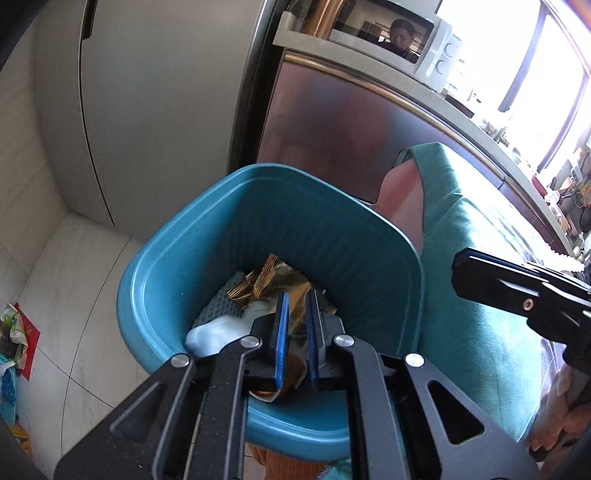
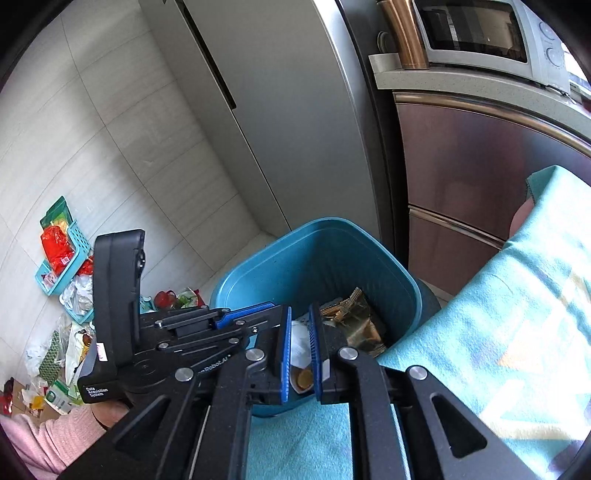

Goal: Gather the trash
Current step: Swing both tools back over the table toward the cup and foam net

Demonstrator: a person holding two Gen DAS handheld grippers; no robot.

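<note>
Pale floor tiles [image 2: 122,155] are filling the left of both views, bounded by a grey refrigerator [image 2: 280,122] and a brown-fronted cabinet [image 2: 480,177] carrying a microwave [image 2: 480,33] on its counter. I am looking down into a blue bin [image 1: 207,236], which is standing on the floor just beside the refrigerator, with a teal cloth [image 1: 476,258] lying close against its right rim. Open floor is showing only to the bin's left; the cloth and cabinet are closing off the right side. I am holding the left gripper [image 1: 295,332] over the bin's near rim, its blue pads standing a narrow gap apart; a gold wrapper [image 1: 269,284] is showing through the gap, and I cannot tell whether the pads are touching it. The wrapper is lying in the bin on white paper [image 1: 210,334], its long axis running roughly from the near rim toward the far wall. I am holding the right gripper [image 2: 299,343] over the near rim too, slightly parted, with nothing gripped. A turquoise basket [image 2: 70,258] and loose packets [image 2: 59,354] are lying scattered on the floor at far left, well apart from the bin. A pink sleeve [image 2: 44,439] is showing at lower left.
</note>
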